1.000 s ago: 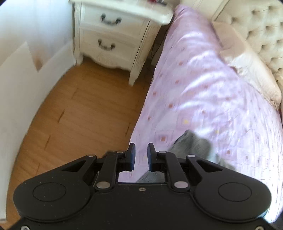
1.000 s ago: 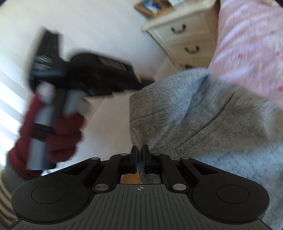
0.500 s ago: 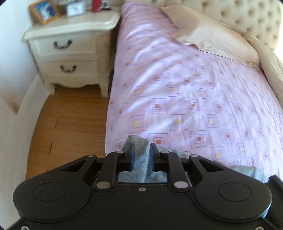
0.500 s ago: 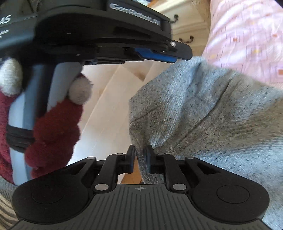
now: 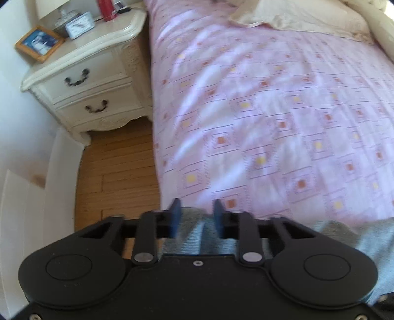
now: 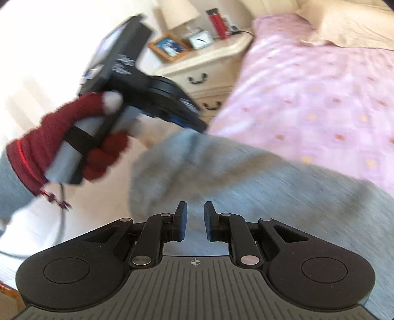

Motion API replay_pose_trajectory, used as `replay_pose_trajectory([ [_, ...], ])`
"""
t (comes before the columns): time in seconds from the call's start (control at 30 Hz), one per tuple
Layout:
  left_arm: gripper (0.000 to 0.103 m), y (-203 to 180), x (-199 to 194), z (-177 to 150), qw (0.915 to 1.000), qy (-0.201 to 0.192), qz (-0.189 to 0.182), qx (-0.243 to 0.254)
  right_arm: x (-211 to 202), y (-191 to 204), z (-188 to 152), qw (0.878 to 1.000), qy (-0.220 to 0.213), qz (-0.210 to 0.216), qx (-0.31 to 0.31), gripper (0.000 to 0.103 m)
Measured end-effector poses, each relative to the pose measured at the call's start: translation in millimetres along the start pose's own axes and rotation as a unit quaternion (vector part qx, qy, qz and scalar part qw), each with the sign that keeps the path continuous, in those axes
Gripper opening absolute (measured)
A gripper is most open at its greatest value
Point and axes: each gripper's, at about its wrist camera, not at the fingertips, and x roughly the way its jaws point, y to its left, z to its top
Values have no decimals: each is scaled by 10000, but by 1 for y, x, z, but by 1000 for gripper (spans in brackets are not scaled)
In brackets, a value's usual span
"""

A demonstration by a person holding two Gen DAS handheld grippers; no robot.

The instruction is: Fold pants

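The grey pants lie in a rumpled heap at the near edge of the pink patterned bed. My left gripper hangs over the pants' left end. Its jaws are closing, with grey cloth showing in the gap and no pad pressing on it. In the right wrist view a red-gloved hand holds that left gripper, its tips at the pants' far edge. My right gripper hovers above the near part of the pants, its jaws apart and nothing pinched between them.
A cream nightstand stands left of the bed, bearing a picture frame, a clock and a red bottle. Wooden floor runs between the wall and the bed. A beige pillow lies at the head.
My left gripper swung from over the floor to over the bed's edge and its jaws widened. My right gripper's jaws parted off the pants' edge and it drew back from the cloth.
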Motion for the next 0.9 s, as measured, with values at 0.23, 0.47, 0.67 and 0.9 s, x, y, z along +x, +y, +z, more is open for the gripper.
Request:
replay_pose_trajectory([
  [0.23,1,52,-3,-7,9918,-83,-372,-1220,13,-21,-17,9988,197,-306,328,16],
  [0.47,1,101,-8,-28,9791,-64,-321,-2007,25,-24,-26,9984,229,-216,462,16],
  [0.67,61,45,-39,-15,9944,-527,-457,-794,20,-31,-31,9972,222,-108,706,16],
  [0.9,61,-8,-24,-15,9970,-238,183,713,23,-30,-29,9975,279,-121,640,16],
])
